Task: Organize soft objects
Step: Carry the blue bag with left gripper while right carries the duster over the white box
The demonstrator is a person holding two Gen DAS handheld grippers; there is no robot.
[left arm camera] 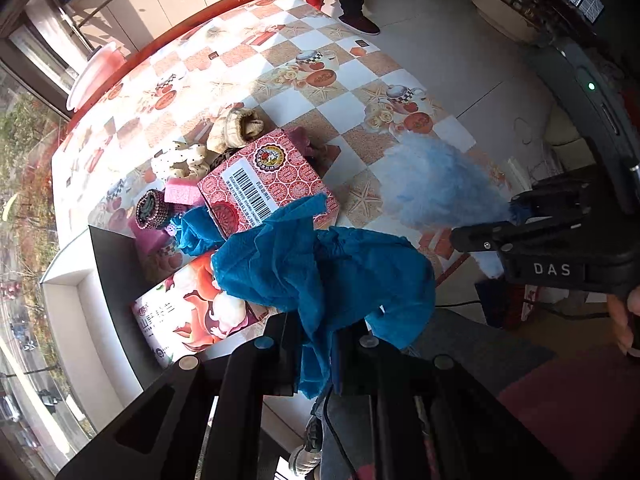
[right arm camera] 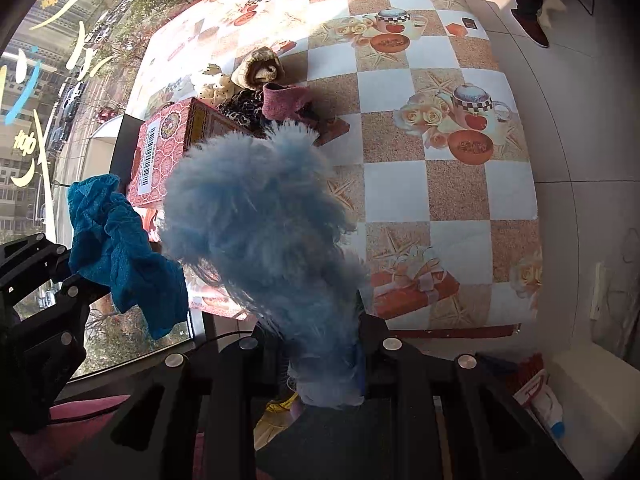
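Left gripper [left arm camera: 316, 344] grips a teal cloth [left arm camera: 320, 268]; right gripper [right arm camera: 324, 354] grips a pale blue fluffy thing [right arm camera: 260, 216], both above the surface [right arm camera: 440, 184] near a red box [left arm camera: 268, 184].

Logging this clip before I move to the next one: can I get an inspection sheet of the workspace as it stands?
Surface: table under a checkered cloth printed with teapots and roses.
Job's things: teal cloth in the left tool; fluffy light-blue piece in the right tool; beige rolled piece, white dotted piece and pink piece lying behind the red box.
Clutter: red patterned box with a barcode label; printed carton at the near edge.
Grippers: both tools shut on their pieces, held above the table.
Cables: black cable below the left tool.
Surroundings: tiled floor, window onto a street, another person's shoes beyond the table.
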